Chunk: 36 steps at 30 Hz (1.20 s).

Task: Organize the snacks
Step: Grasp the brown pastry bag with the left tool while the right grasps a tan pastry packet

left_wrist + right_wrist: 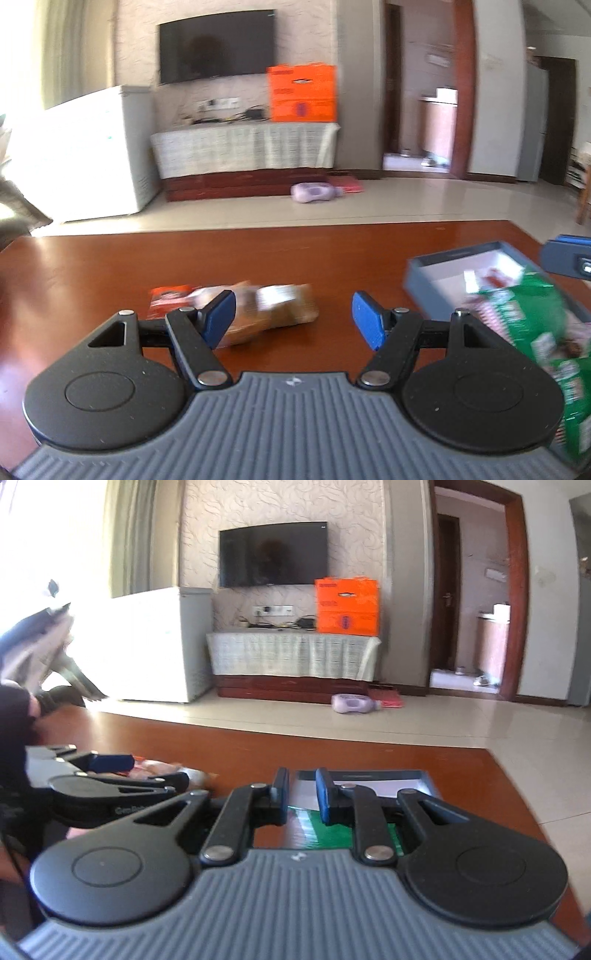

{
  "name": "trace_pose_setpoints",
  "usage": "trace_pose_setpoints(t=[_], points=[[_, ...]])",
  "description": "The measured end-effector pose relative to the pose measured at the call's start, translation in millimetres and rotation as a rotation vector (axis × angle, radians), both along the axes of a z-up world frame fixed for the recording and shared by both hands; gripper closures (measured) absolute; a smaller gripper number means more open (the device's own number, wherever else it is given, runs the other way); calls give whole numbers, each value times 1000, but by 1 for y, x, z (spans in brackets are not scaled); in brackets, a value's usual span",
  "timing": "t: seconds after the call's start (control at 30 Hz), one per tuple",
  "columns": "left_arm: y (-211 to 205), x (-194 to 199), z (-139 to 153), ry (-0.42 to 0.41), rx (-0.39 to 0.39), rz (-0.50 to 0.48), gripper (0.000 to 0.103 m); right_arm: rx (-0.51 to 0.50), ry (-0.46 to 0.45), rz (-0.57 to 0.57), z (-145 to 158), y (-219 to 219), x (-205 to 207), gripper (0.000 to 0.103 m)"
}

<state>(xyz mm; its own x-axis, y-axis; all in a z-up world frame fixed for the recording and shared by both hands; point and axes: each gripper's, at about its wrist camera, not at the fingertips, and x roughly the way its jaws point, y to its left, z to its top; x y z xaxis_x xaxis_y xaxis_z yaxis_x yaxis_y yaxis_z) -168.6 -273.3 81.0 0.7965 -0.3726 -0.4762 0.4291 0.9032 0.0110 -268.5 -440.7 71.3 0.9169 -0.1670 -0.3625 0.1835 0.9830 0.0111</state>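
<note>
My left gripper (293, 317) is open over the brown table (92, 266), nothing between its blue pads. Just beyond its left finger lies a brown snack pack (273, 308), with a red pack (168, 297) at its left end. A blue-grey box (436, 264) with a white inside stands at the right, a small red-and-white packet in it. My right gripper (303, 795) is shut on the top of a green snack bag (332, 830), which hangs over the box (369, 779). The left wrist view shows that bag (535, 328) and the right gripper (565, 258) at its right edge.
Past the table's far edge is pale tiled floor with a purple bottle (314, 192) lying on it. A cloth-covered TV cabinet (243, 147) carries an orange box (303, 94); a white chest freezer (96, 155) stands to its left. A person's dark sleeve (14, 720) is at the left.
</note>
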Motion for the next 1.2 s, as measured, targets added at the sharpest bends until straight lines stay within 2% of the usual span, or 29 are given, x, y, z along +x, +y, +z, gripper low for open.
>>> trace_pose_setpoints(t=[0.13, 0.23, 0.4, 0.5, 0.53, 0.6, 0.63, 0.7, 0.73, 0.77, 0.87, 1.03, 1.1, 1.13, 1.17, 1.2], points=[[35, 24, -10, 51, -31, 70, 28, 2, 24, 35, -4, 16, 12, 83], [47, 41, -17, 73, -51, 79, 28, -9, 31, 55, -6, 26, 18, 83], [48, 65, -29, 92, -41, 67, 29, 3, 46, 61, -12, 34, 32, 83], [44, 75, -38, 101, -37, 47, 32, 65, 55, 70, -18, 36, 48, 83], [45, 79, -41, 106, -41, 39, 41, 84, 61, 75, -20, 38, 53, 83], [47, 82, -46, 110, -56, 28, 46, 117, 78, 88, -26, 44, 65, 83], [50, 84, -49, 114, -63, 20, 56, 123, 84, 90, -29, 47, 70, 76], [55, 86, -52, 134, -74, -1, 64, 124, 87, 87, -35, 57, 80, 61], [59, 85, -54, 141, -80, -7, 79, 126, 94, 83, -37, 60, 85, 57], [63, 85, -55, 153, -82, -13, 88, 132, 103, 83, -39, 61, 89, 57], [76, 82, -57, 181, -84, -26, 88, 160, 115, 63, -44, 65, 101, 56], [94, 72, -54, 159, -50, -33, 88, 161, 92, 7, -50, 65, 122, 36], [96, 70, -52, 132, -47, -28, 84, 223, 104, -31, -57, 58, 132, 35], [98, 70, -51, 121, -62, -26, 70, 271, 110, -49, -61, 54, 137, 35], [100, 72, -48, 106, -82, -19, 45, 325, 109, -56, -63, 50, 140, 35], [99, 70, -47, 95, -95, -5, 30, 365, 108, -50, -65, 49, 144, 35]])
